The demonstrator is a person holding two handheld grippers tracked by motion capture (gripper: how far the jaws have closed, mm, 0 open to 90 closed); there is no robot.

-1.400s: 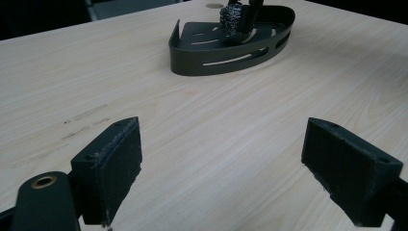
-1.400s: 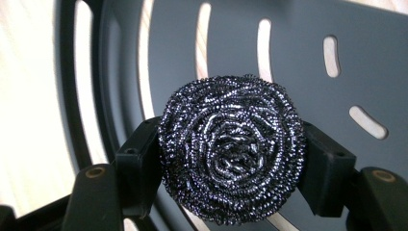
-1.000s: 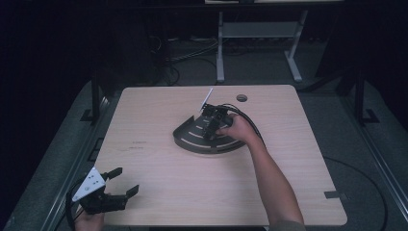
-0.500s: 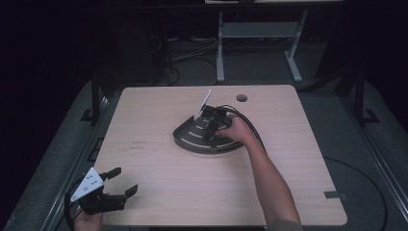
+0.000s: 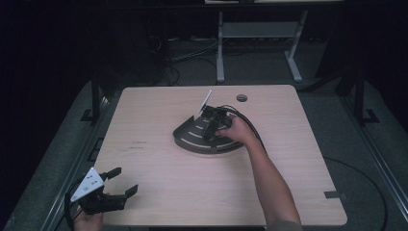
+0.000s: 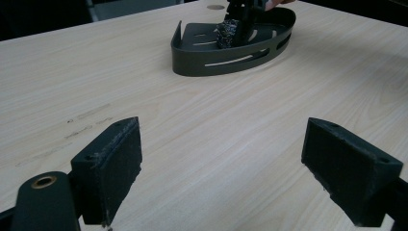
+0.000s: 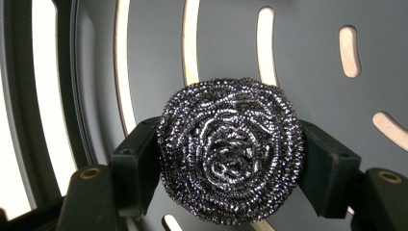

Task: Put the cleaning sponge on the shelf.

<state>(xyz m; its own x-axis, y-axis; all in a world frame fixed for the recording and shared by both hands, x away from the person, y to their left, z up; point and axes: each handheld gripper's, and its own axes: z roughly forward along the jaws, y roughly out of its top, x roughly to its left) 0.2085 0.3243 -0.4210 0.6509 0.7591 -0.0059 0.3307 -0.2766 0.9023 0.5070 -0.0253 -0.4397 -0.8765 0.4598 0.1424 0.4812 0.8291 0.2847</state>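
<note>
Dark room, cables and a metal frame seen behind a pale wood desk (image 5: 159, 192). A black quarter-round slotted tray (image 5: 192, 139) is set near the desk's middle, with a steel-wool scourer (image 7: 230, 156) lying on its floor. The right gripper (image 5: 210, 129) is pointed down into the tray; in the right gripper view the scourer sits between its fingers (image 7: 137, 163), both pads touching the springy ball's flanks. Those jaws have just been opening, so the squeeze is judged to be coming off: most likely a drop-off in the tray rather than a pick-up. The scourer is seen resting on the slotted floor, not lifted. The left gripper (image 5: 115, 185) is parked at the desk's near left corner, well apart from the tray, fingers (image 6: 113, 159) spread wide with nothing between them, probably kept clear while the right hand works. Faint dark marks are seen on the desk left of the tray; too small to read. No brand or label can be made out.
</note>
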